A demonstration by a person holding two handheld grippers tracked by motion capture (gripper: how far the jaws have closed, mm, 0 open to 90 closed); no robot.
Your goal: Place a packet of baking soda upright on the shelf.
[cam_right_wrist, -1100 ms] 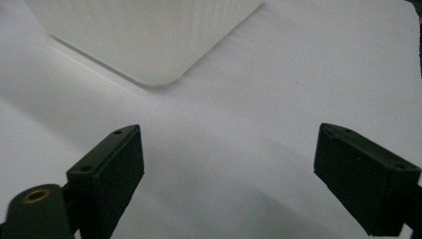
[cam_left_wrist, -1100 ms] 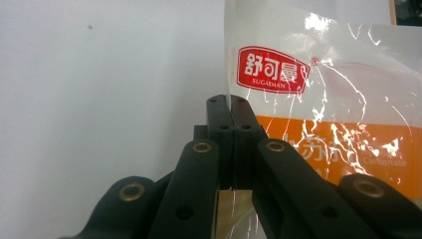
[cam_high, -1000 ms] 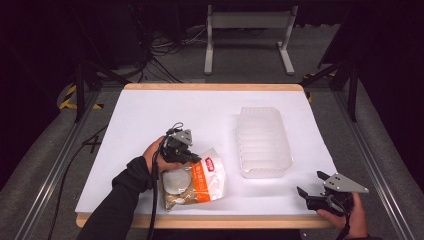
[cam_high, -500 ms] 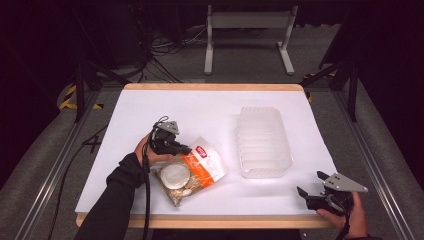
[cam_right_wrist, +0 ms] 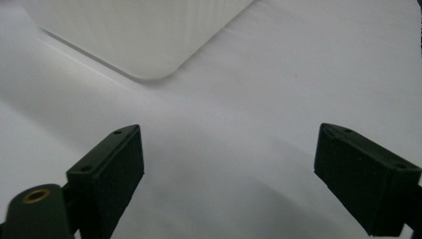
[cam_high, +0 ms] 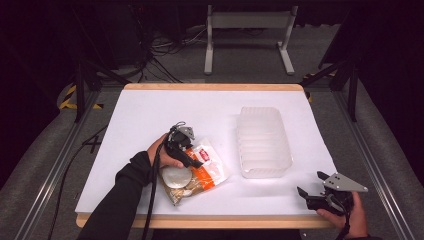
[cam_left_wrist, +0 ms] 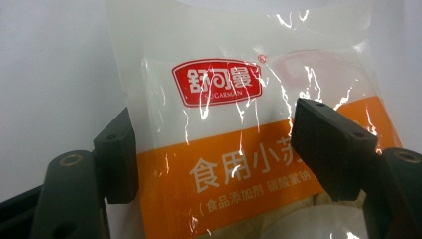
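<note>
A clear snack bag (cam_high: 200,170) with an orange band and a red label lies flat on the white table (cam_high: 150,115) near the front left. My left gripper (cam_high: 191,160) is low over its label end, with the jaws apart. In the left gripper view the bag (cam_left_wrist: 224,99) spreads between the open left gripper (cam_left_wrist: 214,144); one jaw sits at the bag's edge and the other overlaps the orange band. My right gripper (cam_high: 310,183) rests open at the front right corner. Its view shows bare table between the right gripper's (cam_right_wrist: 229,164) jaws.
A frosted plastic container (cam_high: 263,142) stands right of centre, and its rounded corner (cam_right_wrist: 134,35) shows ahead of the right gripper. The table's wooden front edge (cam_high: 200,221) lies close to both hands. Metal stands and cables sit on the floor beyond the table.
The left gripper drew back up and left, then came in over the bag's label end. The bag turned and shifted slightly. The right gripper stayed put.
</note>
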